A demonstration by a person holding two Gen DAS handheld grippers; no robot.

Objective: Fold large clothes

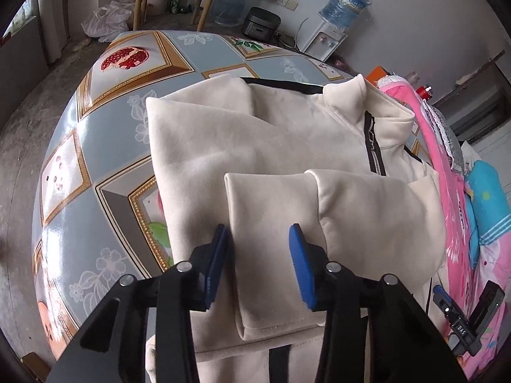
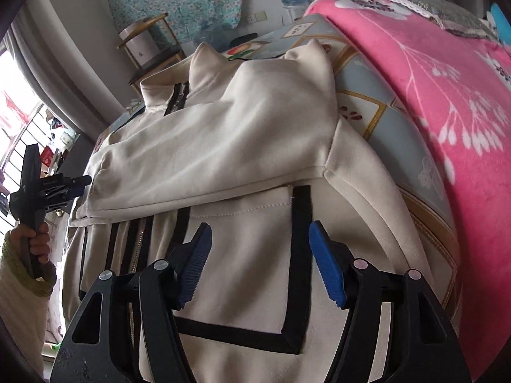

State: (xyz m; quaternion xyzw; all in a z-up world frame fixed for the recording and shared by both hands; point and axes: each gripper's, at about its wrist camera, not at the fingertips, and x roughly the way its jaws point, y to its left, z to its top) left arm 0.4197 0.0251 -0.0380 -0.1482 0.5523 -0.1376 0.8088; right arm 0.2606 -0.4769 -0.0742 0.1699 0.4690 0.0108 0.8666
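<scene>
I have the cream fleece zip jacket lying on the fruit-print counter, sleeves folded in. My left hand-held gripper stands half open astride a sleeve cuff; the right hand-held gripper gapes empty above the black-trimmed pocket. I'd grab both hem corners evenly. Only "DAS" reads

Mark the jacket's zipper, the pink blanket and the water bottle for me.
zipper (image 1: 373,146), left wrist view, on the black tape below the pull.
pink blanket (image 2: 415,73), right wrist view, on its flowered top.
water bottle (image 1: 343,6), left wrist view, on its blue body.
</scene>
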